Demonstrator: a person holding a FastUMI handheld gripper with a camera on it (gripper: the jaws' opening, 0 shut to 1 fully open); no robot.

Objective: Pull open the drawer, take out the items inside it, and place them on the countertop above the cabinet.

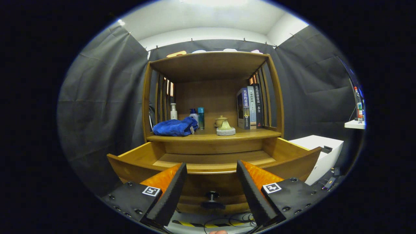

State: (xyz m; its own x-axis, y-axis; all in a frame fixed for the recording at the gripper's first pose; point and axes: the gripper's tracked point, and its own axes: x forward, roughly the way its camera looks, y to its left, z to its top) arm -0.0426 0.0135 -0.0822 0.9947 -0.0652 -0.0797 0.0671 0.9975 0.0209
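The wooden cabinet's drawer (213, 162) stands pulled out toward me, its bare wooden floor showing and no item visible inside from this angle. Its black knob (212, 197) sits on the drawer front, low between my fingers. My gripper (211, 170) is open, just in front of the drawer front, with nothing between its orange-and-black fingers (169, 188). On the countertop (214, 134) above the drawer lie a folded blue towel (175, 127) and a small tan-and-grey teapot-like piece (225, 127).
Behind the towel stand a white pump bottle (174, 112), another white bottle (194, 115) and a teal can (201, 117). Upright books (249, 107) fill the countertop's right end. A white box (325, 156) sits to the cabinet's right. Cables and striped tape lie on the floor below.
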